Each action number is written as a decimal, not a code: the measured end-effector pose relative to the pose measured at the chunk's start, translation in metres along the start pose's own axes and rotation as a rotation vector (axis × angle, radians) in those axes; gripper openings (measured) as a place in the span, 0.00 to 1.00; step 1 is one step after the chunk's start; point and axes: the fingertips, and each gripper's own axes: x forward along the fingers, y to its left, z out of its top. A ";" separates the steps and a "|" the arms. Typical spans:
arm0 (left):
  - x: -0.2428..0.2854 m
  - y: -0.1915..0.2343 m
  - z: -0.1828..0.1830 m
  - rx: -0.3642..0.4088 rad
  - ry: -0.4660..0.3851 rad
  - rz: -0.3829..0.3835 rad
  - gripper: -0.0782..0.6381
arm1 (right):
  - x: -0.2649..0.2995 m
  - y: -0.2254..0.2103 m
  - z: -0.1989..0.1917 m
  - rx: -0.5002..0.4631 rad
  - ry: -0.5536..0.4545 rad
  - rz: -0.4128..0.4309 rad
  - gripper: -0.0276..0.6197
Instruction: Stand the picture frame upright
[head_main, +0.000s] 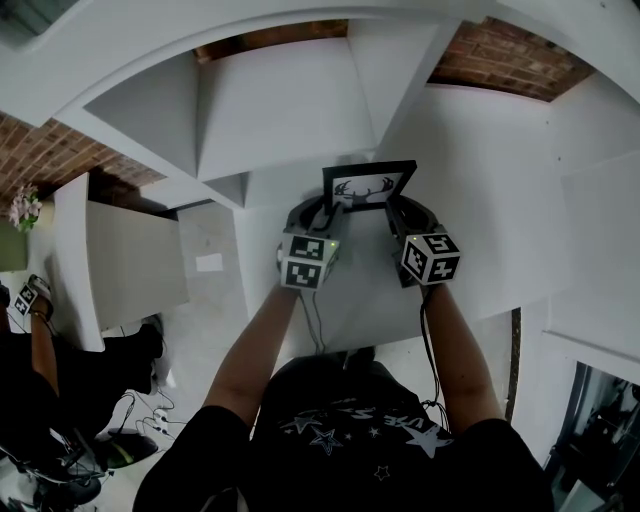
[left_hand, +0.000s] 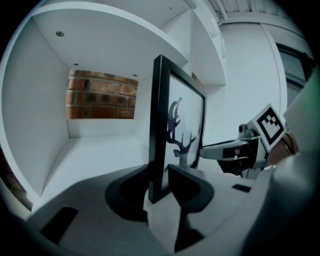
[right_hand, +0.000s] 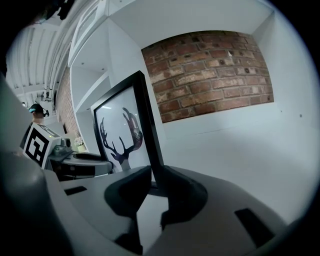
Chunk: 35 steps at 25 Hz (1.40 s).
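Frame (head_main: 368, 187) is at 12 o'clock over the shelf (head_main: 480, 200), left gripper (head_main: 322, 210) at its 8 o'clock corner, right gripper (head_main: 397, 210) at 4, bricks (head_main: 275, 37) behind it.

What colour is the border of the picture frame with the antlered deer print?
Black. The picture frame shows its border best in the right gripper view.

Picture frame (head_main: 368, 186): black border, white print bearing a dark antlered-deer silhouette. Left claw (head_main: 322, 212) and right claw (head_main: 398, 212): grey bodies, darker pads, cubes patterned in black-and-white squares. Shelf (head_main: 290, 110): white. Back wall (right_hand: 210, 70): red-brown brick, pale mortar. Shirt (head_main: 350, 440): black, white stars.
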 end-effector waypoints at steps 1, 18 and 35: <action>0.000 0.000 0.000 0.000 -0.002 0.000 0.28 | 0.000 0.000 0.000 0.004 -0.003 0.000 0.17; -0.008 0.004 0.000 0.020 0.023 0.040 0.28 | -0.001 0.000 -0.008 0.021 0.031 0.012 0.17; -0.073 -0.039 0.006 0.012 -0.033 0.129 0.28 | -0.080 0.004 -0.004 0.061 -0.051 0.021 0.17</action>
